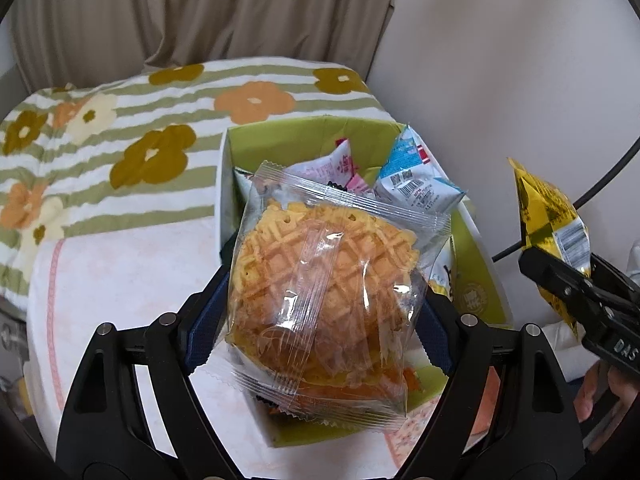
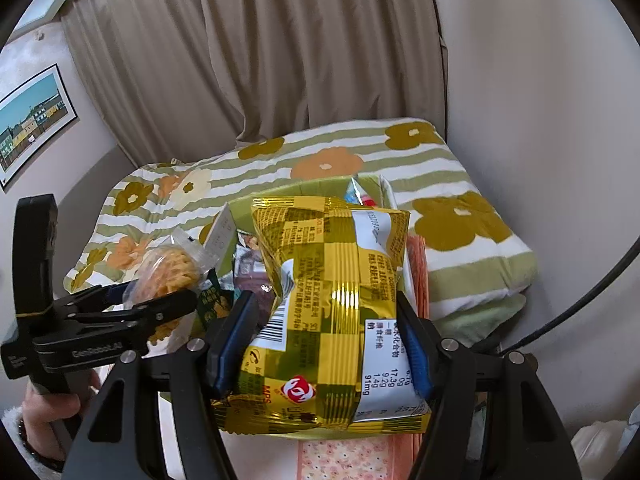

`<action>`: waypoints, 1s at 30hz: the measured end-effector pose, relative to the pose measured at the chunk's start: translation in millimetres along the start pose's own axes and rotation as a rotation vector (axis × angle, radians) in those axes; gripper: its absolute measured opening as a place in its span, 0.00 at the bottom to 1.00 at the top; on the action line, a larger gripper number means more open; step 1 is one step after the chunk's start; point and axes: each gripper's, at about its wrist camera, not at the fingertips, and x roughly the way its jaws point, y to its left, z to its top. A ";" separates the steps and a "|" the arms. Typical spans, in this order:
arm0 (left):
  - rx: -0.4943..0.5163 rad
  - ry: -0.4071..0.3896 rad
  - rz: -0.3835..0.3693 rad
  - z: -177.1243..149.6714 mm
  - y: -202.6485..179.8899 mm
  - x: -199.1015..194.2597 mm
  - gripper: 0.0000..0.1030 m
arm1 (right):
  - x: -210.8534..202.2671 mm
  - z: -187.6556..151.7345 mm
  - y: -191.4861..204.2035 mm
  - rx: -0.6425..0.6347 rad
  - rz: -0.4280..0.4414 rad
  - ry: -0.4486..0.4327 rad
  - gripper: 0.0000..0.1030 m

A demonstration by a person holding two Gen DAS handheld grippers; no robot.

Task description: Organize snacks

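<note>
Two packets held, one per gripper; left wrist view: my left gripper (image 1: 320, 312) is clamped on the waffle packet (image 1: 324, 280) over the green box's (image 1: 472, 248) near edge; lower it inside before letting go; right wrist view: my right gripper (image 2: 320, 344) is clamped on the gold snack bag (image 2: 332, 312) above the same box (image 2: 316, 190) on the bed; drop it beside the waffle, not on top.

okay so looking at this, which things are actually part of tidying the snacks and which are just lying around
Part of the job:
waffle packet in the left gripper
gold snack bag in the right gripper
green box with other packets

Just lying about:
flowered blanket
curtain
framed picture
</note>
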 end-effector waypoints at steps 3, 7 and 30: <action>0.004 0.021 0.008 -0.1 -2.3 7.2 0.97 | 0.2 -1.0 -0.4 -0.004 -0.005 0.008 0.60; -0.006 0.022 -0.004 -4.2 7.3 2.2 0.99 | 1.0 -2.8 -1.8 0.000 -0.011 0.018 0.60; -0.029 -0.073 0.149 -46.5 67.9 -87.5 0.99 | 3.1 -8.3 32.1 0.024 -0.041 -0.012 0.98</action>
